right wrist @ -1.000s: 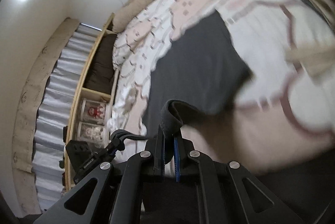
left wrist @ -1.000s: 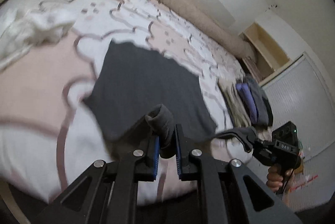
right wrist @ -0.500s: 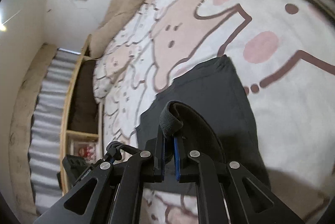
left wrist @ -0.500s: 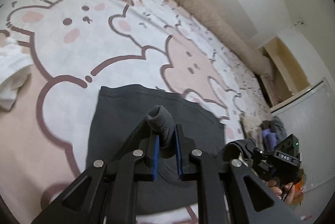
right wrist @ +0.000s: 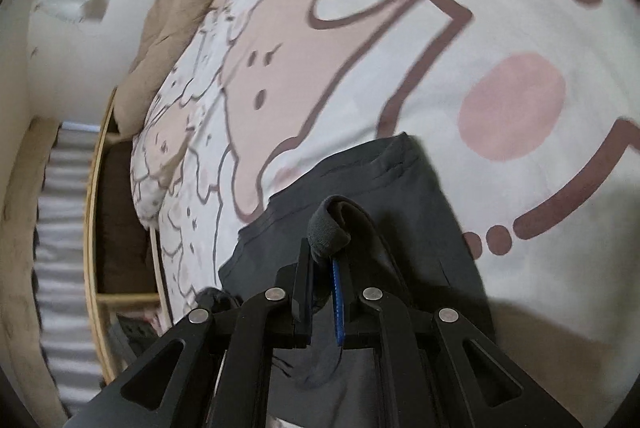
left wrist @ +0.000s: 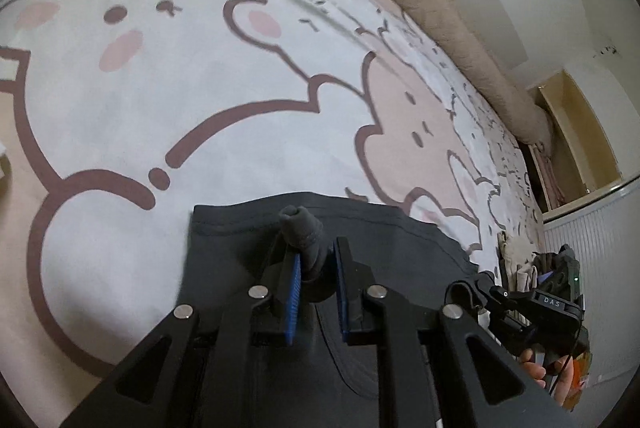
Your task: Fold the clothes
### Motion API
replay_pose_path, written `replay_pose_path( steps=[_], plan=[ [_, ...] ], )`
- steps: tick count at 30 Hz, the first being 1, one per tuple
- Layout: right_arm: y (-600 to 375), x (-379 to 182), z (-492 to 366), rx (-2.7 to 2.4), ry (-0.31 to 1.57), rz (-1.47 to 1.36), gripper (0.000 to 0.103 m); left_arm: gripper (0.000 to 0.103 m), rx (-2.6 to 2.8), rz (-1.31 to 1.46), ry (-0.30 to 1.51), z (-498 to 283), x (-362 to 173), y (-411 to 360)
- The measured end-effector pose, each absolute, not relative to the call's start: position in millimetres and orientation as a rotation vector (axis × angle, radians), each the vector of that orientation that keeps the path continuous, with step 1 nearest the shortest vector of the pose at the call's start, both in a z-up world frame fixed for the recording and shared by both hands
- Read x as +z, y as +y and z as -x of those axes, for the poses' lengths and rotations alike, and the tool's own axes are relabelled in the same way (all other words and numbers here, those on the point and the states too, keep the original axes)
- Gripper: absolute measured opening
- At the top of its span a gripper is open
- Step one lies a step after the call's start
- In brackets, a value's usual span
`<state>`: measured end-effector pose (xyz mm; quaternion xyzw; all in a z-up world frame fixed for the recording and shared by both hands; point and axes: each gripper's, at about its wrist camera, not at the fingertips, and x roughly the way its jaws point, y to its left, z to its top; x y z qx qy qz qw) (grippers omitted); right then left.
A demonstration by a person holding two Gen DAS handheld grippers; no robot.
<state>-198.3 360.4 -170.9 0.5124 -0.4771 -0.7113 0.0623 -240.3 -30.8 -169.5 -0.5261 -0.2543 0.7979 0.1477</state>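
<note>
Dark grey garment (left wrist: 240,260) edge pinched by left gripper (left wrist: 314,264) and right gripper (right wrist: 322,268), kept spread over bunny-print bedspread (left wrist: 240,76) for folding.

My left gripper's frame hides the near part of the dark garment (left wrist: 224,260). I can't identify the small, blurred pile of clothes (left wrist: 520,268) at far right.

bunny-print bedspread (left wrist: 280,100), beige blanket (left wrist: 440,28), wooden shelf (right wrist: 96,228)
</note>
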Motion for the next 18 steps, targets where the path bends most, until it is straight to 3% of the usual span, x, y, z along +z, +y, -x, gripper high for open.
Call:
replay_pose_path(
  steps=[2,3,4,6,18],
  plan=[
    [360.9,-176.2,200.7,-2.121,-1.488,-1.557,0.014,0.039,2.293,1.514,-0.75,241.9,-169.5,-33.3],
    [362.4,-177.9,199.6,-2.103,-1.521,-1.547,0.034,0.042,2.288,1.51,-0.768,242.6,-168.6,-35.2],
    [363.8,-179.3,198.7,-2.084,-1.553,-1.535,0.069,0.046,2.282,1.505,-0.786,243.4,-167.5,-37.1],
    [365.3,-177.5,198.2,-2.025,-1.607,-1.484,0.091,0.048,2.281,1.494,-0.799,245.7,-164.2,-38.6],
    [382.3,-160.5,215.7,-2.002,-1.683,-1.333,0.091,0.048,2.317,1.423,-0.783,276.0,-147.2,-33.5]
  ],
)
